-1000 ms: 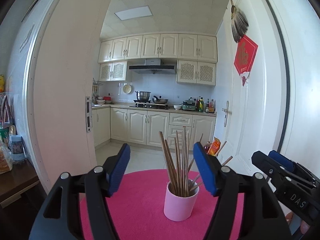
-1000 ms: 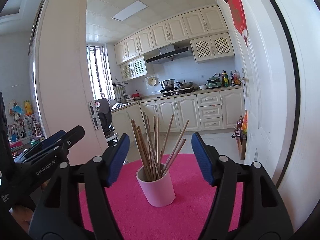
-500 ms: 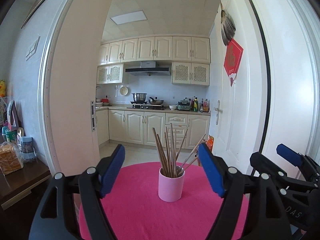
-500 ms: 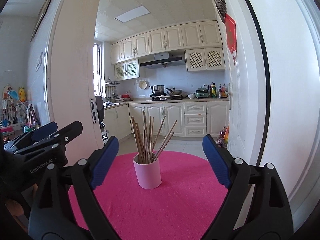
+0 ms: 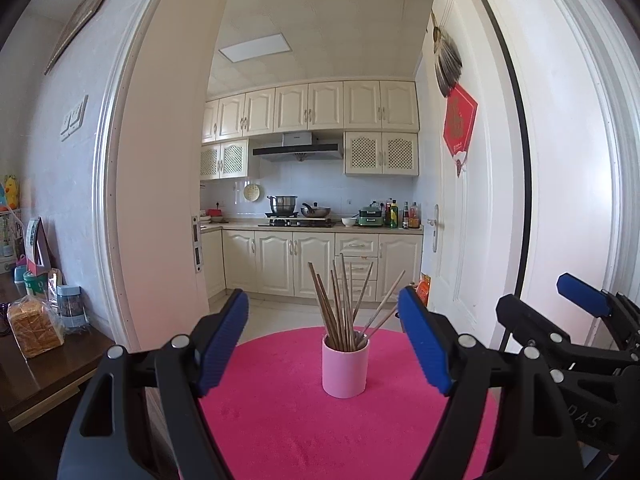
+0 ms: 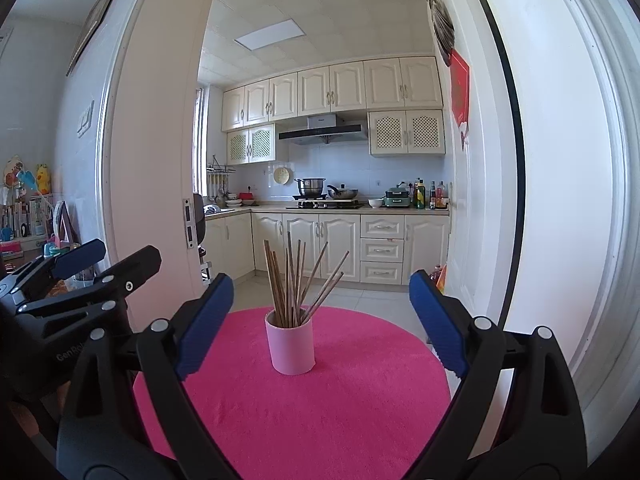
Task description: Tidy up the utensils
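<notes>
A pale pink cup (image 5: 345,367) stands upright on a round table with a bright pink cloth (image 5: 304,432). Several wooden chopsticks (image 5: 340,308) stand in it, fanned out. My left gripper (image 5: 328,340) is open and empty, held back from the cup, which sits between its blue pads. My right gripper (image 6: 320,320) is open and empty, also back from the cup (image 6: 291,348) with its chopsticks (image 6: 296,284). The pink cloth (image 6: 320,420) fills the right wrist view's lower part. Each gripper shows in the other's view: the right (image 5: 576,320), the left (image 6: 80,264).
A white door frame (image 5: 116,216) and an open white door (image 5: 460,248) flank the table. Behind lies a kitchen with cream cabinets (image 5: 296,260). A dark wooden sideboard (image 5: 36,376) with bread and jars stands at the left.
Both grippers have drawn back from the cup, which now looks smaller and farther off. Both stay open and empty.
</notes>
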Available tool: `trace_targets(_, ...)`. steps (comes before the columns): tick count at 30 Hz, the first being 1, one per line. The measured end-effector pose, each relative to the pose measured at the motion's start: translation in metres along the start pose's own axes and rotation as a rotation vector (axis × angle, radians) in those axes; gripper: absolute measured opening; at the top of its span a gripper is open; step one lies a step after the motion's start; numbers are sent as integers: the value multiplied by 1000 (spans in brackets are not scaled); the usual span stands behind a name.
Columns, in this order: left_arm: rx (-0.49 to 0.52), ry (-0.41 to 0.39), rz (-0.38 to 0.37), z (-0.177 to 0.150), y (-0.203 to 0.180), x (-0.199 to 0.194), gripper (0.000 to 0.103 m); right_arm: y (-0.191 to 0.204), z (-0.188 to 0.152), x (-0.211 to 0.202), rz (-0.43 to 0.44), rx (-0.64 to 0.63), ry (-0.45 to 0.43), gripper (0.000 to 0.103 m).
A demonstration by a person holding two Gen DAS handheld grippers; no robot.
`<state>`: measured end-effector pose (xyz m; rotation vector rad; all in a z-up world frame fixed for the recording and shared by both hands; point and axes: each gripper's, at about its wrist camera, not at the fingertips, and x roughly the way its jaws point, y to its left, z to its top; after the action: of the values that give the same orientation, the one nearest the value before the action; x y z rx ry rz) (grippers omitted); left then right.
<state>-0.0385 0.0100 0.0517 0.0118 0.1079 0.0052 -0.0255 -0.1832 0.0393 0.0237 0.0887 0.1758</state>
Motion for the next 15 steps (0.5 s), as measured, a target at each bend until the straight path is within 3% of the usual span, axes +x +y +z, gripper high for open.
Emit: trace_targets(15, 20, -33, 0, 4, -9, -8, 76, -2, 1, -9, -6, 1, -8, 88)
